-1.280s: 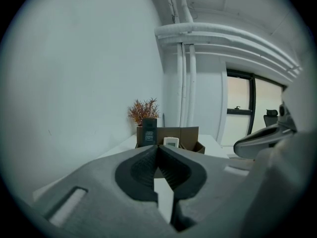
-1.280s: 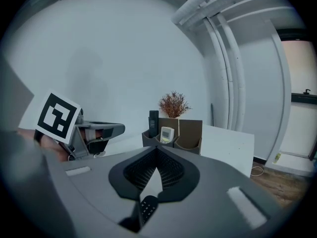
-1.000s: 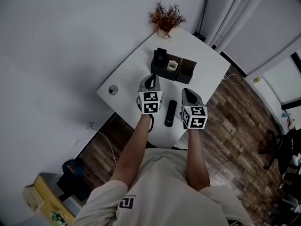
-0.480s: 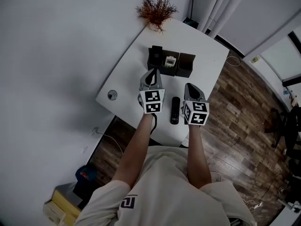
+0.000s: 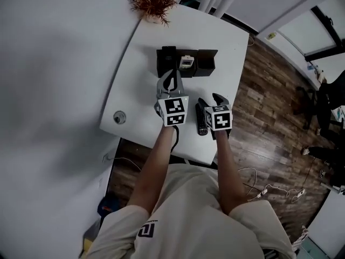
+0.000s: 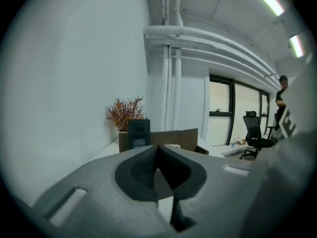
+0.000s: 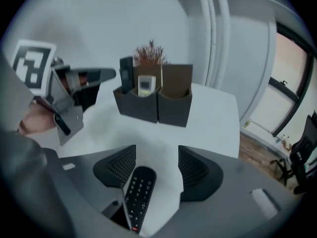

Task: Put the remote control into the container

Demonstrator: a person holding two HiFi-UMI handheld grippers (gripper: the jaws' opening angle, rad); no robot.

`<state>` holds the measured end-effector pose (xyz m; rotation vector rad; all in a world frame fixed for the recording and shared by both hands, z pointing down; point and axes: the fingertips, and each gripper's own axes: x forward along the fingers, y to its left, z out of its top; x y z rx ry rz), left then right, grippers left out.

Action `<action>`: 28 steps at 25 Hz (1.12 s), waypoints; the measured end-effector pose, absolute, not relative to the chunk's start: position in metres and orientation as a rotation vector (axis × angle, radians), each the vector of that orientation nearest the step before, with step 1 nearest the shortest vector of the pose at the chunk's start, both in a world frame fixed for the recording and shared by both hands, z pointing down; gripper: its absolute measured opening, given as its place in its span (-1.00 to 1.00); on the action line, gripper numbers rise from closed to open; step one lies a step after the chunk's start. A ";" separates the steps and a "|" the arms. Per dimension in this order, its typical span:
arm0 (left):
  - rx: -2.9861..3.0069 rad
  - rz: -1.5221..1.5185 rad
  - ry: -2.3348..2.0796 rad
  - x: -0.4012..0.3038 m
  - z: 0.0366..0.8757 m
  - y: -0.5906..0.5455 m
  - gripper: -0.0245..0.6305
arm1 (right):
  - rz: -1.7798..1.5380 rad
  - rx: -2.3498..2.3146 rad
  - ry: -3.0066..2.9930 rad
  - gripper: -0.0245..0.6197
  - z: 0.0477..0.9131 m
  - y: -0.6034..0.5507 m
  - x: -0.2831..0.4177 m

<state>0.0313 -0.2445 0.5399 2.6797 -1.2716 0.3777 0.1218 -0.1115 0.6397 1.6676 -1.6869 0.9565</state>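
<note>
**Remote not yet picked up; right tongs open around it**

The white table (image 5: 145,53) carries everything the task needs. Toward its far edge stands the dark container (image 5: 207,63), a row of open-topped compartments; one end compartment holds a dark upright item, the middle one a small white device, and the other end compartment looks free in the right gripper view. Nothing of the task is done so far: the remote control is on the tabletop, well apart from the container, so the grasp, the lift, the carry and the drop into a compartment are all left.

The left gripper (image 6: 158,152) hangs above the table between the person and the container, pointing toward the container, its jaws pressed together with nothing in them. The right gripper (image 7: 157,162) is tipped down at the near part of the table; its jaws have just been opening and stand wide apart.

The remote control (image 7: 138,192) lies flat between those spread jaws, lengthwise along them and closer to the left pad than the right. Neither pad presses on it, so it is framed, not held.
</note>
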 end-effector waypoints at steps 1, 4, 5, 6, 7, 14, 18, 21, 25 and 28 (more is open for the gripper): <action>2.687 0.380 -1.239 0.034 0.544 -0.246 -0.92 | 0.989 1.621 -1.640 -0.06 0.652 -0.104 0.118; 2.701 0.395 -1.168 0.039 0.556 -0.249 -0.92 | 1.097 1.549 -1.546 0.03 0.678 -0.089 0.103; 2.704 0.402 -1.150 0.039 0.560 -0.249 -0.92 | 1.115 1.539 -1.524 0.03 0.684 -0.085 0.098; 2.708 0.411 -1.132 0.038 0.564 -0.250 -0.92 | 1.121 1.534 -1.503 0.03 0.689 -0.082 0.094; 2.712 0.419 -1.114 0.038 0.567 -0.250 -0.92 | 1.119 1.536 -1.486 0.03 0.693 -0.080 0.092; 2.736 0.457 -1.026 0.040 0.576 -0.255 -0.92 | 1.118 1.575 -1.408 -0.27 0.705 -0.080 0.097; 2.739 0.454 -1.032 0.038 0.574 -0.254 -0.92 | 1.144 1.571 -1.405 -0.27 0.708 -0.078 0.097; 2.740 0.441 -1.039 0.037 0.569 -0.253 -0.92 | 1.083 1.574 -1.428 -0.30 0.699 -0.083 0.097; 2.721 0.426 -1.070 0.032 0.565 -0.256 -0.92 | 0.981 1.636 -1.476 -0.30 0.676 -0.094 0.105; 2.724 0.423 -1.084 0.032 0.559 -0.255 -0.92 | 0.876 1.717 -1.557 -0.31 0.650 -0.111 0.111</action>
